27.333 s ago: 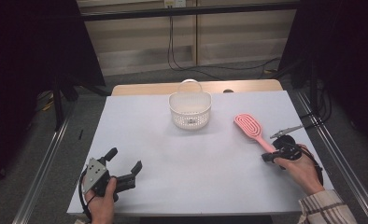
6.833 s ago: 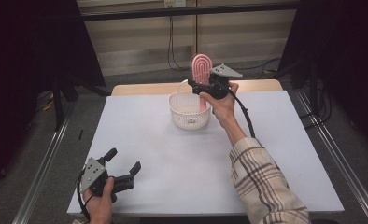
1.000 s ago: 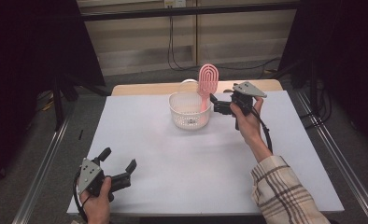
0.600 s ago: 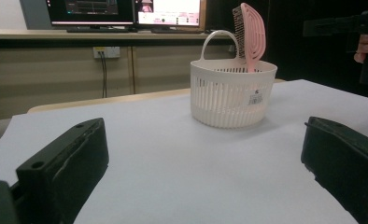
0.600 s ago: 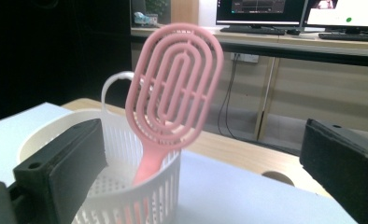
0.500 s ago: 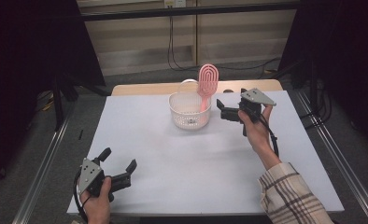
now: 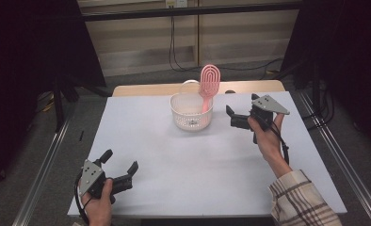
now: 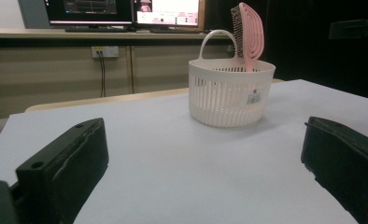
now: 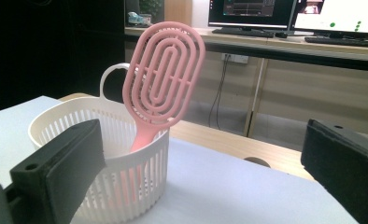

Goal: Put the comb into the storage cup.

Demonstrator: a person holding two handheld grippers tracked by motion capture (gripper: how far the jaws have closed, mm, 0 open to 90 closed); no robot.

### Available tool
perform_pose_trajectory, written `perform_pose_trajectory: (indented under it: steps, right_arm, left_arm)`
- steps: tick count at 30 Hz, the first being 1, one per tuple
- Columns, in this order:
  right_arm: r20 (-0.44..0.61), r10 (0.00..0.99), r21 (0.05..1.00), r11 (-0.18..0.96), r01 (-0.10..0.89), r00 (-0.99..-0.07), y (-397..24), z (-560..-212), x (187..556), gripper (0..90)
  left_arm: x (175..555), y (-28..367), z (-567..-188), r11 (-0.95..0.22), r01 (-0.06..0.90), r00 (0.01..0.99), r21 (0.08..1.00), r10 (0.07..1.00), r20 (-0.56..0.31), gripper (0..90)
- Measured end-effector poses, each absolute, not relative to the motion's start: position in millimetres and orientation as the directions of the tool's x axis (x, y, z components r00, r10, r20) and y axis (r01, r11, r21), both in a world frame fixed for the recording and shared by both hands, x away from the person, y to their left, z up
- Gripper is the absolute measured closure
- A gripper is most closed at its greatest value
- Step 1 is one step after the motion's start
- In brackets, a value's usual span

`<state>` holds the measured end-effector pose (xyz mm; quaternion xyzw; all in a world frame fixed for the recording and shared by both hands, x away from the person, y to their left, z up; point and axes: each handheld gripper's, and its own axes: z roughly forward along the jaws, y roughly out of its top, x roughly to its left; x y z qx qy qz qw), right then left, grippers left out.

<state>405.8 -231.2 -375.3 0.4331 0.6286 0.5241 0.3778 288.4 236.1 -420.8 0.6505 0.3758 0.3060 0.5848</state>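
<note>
Pulled back from the white slatted plastic basket (image 7: 190, 111), the right gripper (image 7: 234, 119) hovers just beside it, fingers apart and empty; the pink oval hairbrush (image 7: 208, 84) stands handle-down inside, leaning on the rim nearest that gripper.

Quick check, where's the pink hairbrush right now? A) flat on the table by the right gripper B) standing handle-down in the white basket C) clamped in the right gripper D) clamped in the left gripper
B: the pink hairbrush stands handle-down in the white basket, its head above the rim, while the right gripper is open and apart from it.
</note>
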Motion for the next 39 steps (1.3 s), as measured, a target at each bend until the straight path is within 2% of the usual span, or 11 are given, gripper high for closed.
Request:
perform_pose_trajectory:
  steps: [17, 26, 39]
  right_arm:
    - [-0.059, 0.948, 0.992, 0.092, 0.092, -0.313, -254, -374, 364, 0.0]
    - [-0.079, 0.952, 0.988, 0.115, 0.105, -0.296, -261, -382, 347, 0.0]
    - [-0.055, 0.959, 0.990, 0.090, 0.111, -0.279, -278, -390, 321, 0.0]
  left_arm:
    - [287, 235, -421, -0.034, 0.131, 0.526, 0.991, 0.849, -0.041, 1.0]
    - [287, 235, -420, -0.037, 0.131, 0.519, 0.991, 0.854, -0.037, 1.0]
    - [285, 235, -420, -0.051, 0.135, 0.516, 0.990, 0.856, -0.026, 1.0]
